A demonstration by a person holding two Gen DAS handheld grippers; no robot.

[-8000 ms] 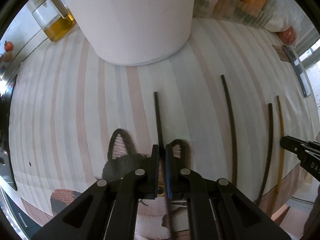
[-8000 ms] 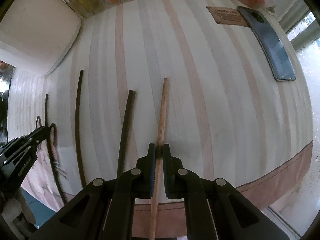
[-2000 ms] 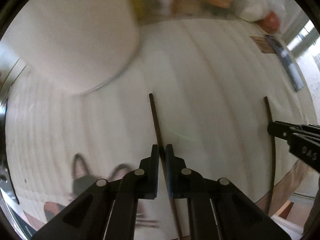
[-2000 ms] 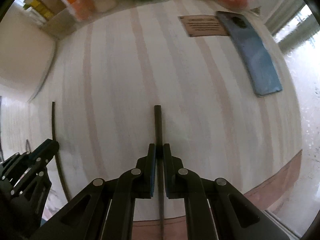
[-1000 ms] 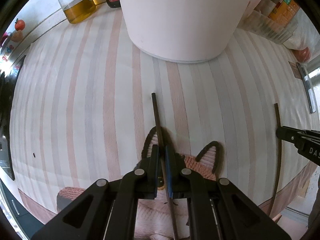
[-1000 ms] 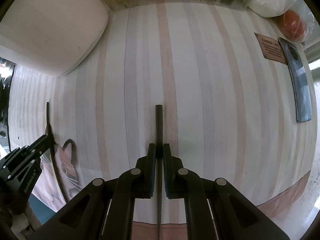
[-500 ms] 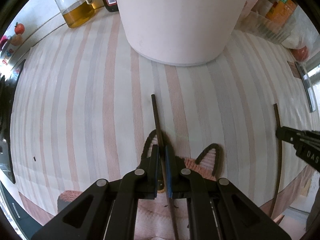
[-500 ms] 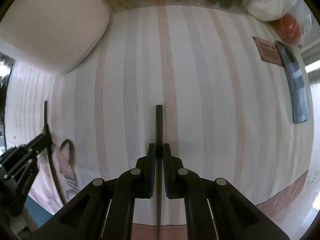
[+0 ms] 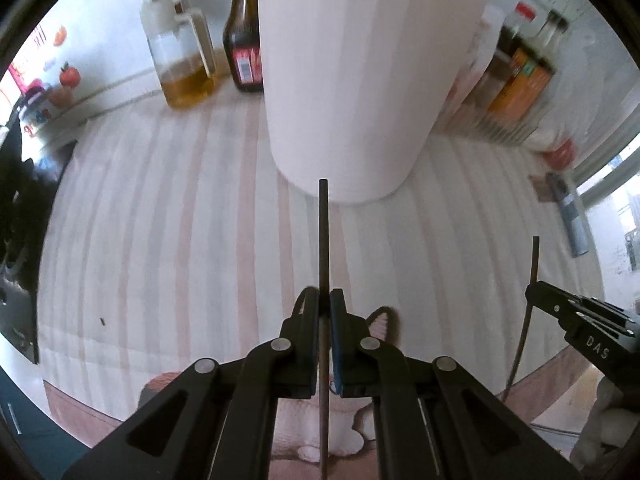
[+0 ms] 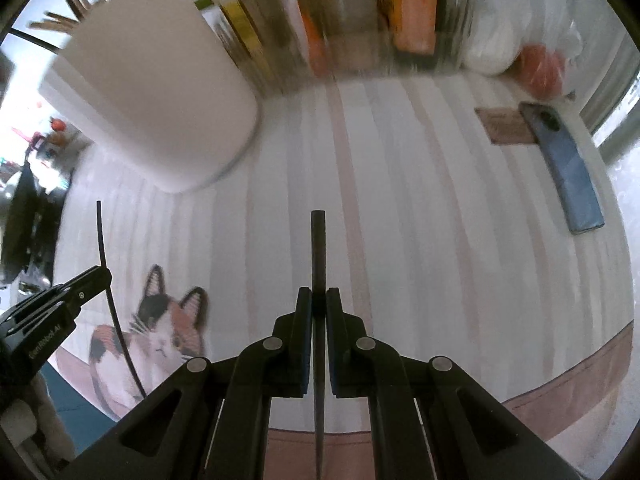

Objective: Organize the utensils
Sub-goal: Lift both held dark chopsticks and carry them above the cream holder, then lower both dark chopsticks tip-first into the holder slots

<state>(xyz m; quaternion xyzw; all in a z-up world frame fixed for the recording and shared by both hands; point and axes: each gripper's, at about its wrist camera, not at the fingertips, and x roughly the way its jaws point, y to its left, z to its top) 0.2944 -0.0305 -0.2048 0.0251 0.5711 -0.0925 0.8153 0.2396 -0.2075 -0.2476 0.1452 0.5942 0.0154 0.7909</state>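
While the left gripper [image 9: 325, 304] clamps a thin dark chopstick [image 9: 323, 240], its tip points toward the white holder [image 9: 352, 80]. Seen from the right wrist, the right gripper [image 10: 319, 304] pinches a thicker chopstick [image 10: 318, 252], seemingly clear of the striped tabletop [image 10: 420, 220].

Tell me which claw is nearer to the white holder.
Left. The left claw faces the white holder straight ahead. The right claw has it up to its left, farther off.
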